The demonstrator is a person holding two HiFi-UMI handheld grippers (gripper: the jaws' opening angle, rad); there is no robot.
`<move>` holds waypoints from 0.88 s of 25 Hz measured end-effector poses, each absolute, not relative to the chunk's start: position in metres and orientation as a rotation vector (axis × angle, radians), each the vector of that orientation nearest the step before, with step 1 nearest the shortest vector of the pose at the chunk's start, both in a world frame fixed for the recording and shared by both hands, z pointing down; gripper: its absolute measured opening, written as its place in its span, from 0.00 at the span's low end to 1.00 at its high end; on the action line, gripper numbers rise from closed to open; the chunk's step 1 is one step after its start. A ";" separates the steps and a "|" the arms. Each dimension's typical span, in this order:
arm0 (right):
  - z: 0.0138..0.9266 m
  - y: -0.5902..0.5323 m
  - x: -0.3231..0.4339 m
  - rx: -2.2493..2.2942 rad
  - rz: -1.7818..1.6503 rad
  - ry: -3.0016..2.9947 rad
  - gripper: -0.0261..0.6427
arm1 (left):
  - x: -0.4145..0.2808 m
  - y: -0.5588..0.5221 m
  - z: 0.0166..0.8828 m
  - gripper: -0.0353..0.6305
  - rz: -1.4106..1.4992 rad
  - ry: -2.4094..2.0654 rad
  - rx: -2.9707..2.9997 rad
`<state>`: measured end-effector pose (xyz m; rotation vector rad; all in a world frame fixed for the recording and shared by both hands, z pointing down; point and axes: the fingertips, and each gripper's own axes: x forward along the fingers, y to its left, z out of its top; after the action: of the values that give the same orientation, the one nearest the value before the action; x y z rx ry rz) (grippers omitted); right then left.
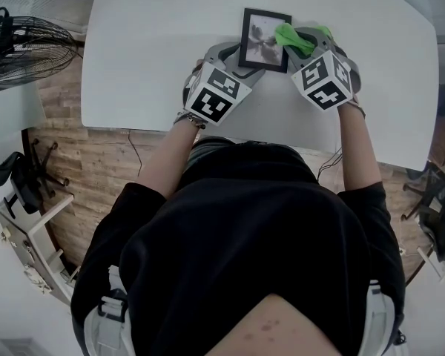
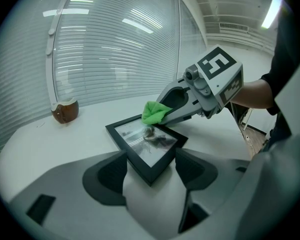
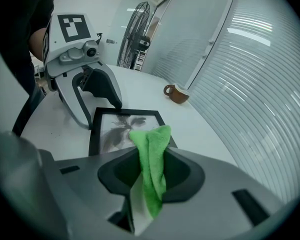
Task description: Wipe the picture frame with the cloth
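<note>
While the black rectangular picture frame (image 1: pixel 265 39) lay on the white surface (image 1: pixel 156 43) at the person's 12 o'clock, the left claw (image 2: pixel 150 161) was clamped on its 7 o'clock corner. The right claw (image 3: pixel 151 173) pinched a bright green folded cloth (image 3: pixel 152 154), whose free end rested at the frame's 2 o'clock corner. A brown cup (image 3: pixel 177 93) stood well apart.

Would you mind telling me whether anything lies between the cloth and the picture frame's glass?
Nothing visible does. The green cloth in the right gripper reaches over the picture frame; the left gripper grips one corner, off to the side.
</note>
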<state>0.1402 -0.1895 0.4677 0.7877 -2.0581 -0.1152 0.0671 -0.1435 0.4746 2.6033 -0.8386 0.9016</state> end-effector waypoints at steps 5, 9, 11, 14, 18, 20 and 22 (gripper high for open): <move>0.468 -0.181 0.140 0.788 -0.068 -2.077 0.21 | 0.068 -0.142 0.474 0.52 0.905 -0.839 2.603; 0.469 -0.176 0.140 0.788 -0.068 -2.077 0.21 | 0.069 -0.143 0.473 0.52 0.899 -0.837 2.610; 0.469 -0.172 0.139 0.782 -0.075 -2.072 0.21 | 0.069 -0.142 0.475 0.52 0.904 -0.836 2.608; 0.469 -0.168 0.138 0.769 -0.074 -2.072 0.21 | 0.068 -0.143 0.476 0.52 0.901 -0.839 2.609; 0.470 -0.165 0.137 0.764 -0.059 -2.071 0.21 | 0.067 -0.144 0.475 0.52 0.900 -0.840 2.605; 0.470 -0.163 0.136 0.758 -0.063 -2.065 0.21 | 0.067 -0.144 0.475 0.52 0.899 -0.841 2.605; 0.470 -0.160 0.135 0.751 -0.063 -2.062 0.21 | 0.066 -0.144 0.477 0.52 0.902 -0.845 2.601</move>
<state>0.1349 -0.1604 0.4698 0.7509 -2.0620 -0.0626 0.0662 -0.1443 0.4766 2.6013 -0.8451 0.9017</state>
